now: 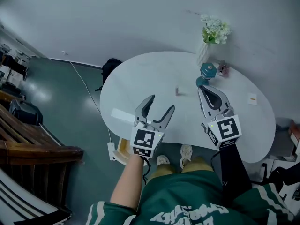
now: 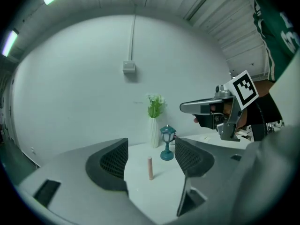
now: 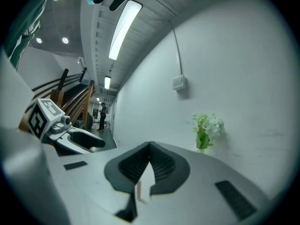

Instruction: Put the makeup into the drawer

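Observation:
The makeup, a small pink stick (image 1: 178, 91), stands upright on the white oval table (image 1: 140, 78). My left gripper (image 1: 161, 103) hovers over the table's near edge, jaws wide open and empty. In the left gripper view the stick (image 2: 150, 168) is ahead of my left gripper (image 2: 150, 146), between the lines of its jaws and not touched. My right gripper (image 1: 199, 89) is to the right of the stick, shut, with nothing in it. In the right gripper view, a pink sliver of the stick (image 3: 138, 191) shows below the meeting tips of my right gripper (image 3: 150, 146). No drawer is clearly in view.
A teal toy lantern (image 1: 207, 71) and a white vase of flowers (image 1: 203, 53) stand at the table's far side, behind the right gripper. A small tag (image 1: 252, 99) lies at the right. A yellow-and-white thing (image 1: 119, 149) sits on the floor under the near edge.

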Action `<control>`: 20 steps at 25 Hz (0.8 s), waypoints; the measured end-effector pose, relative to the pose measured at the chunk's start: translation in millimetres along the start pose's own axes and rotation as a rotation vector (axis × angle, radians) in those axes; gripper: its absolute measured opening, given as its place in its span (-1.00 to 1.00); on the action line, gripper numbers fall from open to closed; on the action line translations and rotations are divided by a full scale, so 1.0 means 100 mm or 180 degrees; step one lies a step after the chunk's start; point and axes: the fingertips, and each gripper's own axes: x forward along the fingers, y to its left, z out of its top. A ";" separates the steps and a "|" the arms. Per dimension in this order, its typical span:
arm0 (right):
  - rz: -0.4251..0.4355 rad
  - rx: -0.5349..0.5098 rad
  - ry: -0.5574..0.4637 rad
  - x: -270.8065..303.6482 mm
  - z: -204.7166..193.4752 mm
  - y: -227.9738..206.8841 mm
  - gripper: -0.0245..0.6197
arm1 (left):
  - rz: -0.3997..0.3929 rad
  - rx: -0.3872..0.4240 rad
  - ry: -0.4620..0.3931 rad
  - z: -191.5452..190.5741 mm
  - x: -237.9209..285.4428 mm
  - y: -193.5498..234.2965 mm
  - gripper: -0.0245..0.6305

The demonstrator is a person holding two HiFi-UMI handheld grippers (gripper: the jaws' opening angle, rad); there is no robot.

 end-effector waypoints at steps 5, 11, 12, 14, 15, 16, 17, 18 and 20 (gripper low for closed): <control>-0.0028 0.0005 0.0022 -0.07 -0.18 -0.42 -0.91 | -0.0004 -0.0132 0.0209 -0.34 0.55 -0.13 0.04; -0.0003 0.0063 0.0156 -0.10 -0.45 -0.68 -0.91 | -0.0030 -0.0259 0.0580 -0.87 1.09 -0.14 -0.04; 0.0002 0.0068 0.0176 -0.10 -0.49 -0.70 -0.91 | -0.0022 -0.0273 0.0632 -0.95 1.16 -0.14 -0.04; 0.0007 0.0072 0.0216 -0.12 -0.55 -0.75 -0.91 | -0.0013 -0.0298 0.0716 -1.09 1.28 -0.13 -0.06; 0.0007 0.0075 0.0234 -0.13 -0.59 -0.76 -0.91 | -0.0013 -0.0307 0.0748 -1.15 1.33 -0.14 -0.06; 0.0006 0.0080 0.0254 -0.14 -0.62 -0.78 -0.91 | -0.0014 -0.0314 0.0776 -1.20 1.37 -0.14 -0.07; 0.0002 0.0089 0.0271 -0.14 -0.66 -0.79 -0.91 | -0.0014 -0.0320 0.0802 -1.25 1.41 -0.14 -0.07; -0.0004 0.0100 0.0287 -0.15 -0.69 -0.81 -0.91 | -0.0011 -0.0327 0.0825 -1.29 1.44 -0.13 -0.08; -0.0001 0.0114 0.0307 -0.16 -0.73 -0.83 -0.91 | 0.0023 -0.0335 0.0854 -1.34 1.50 -0.10 -0.11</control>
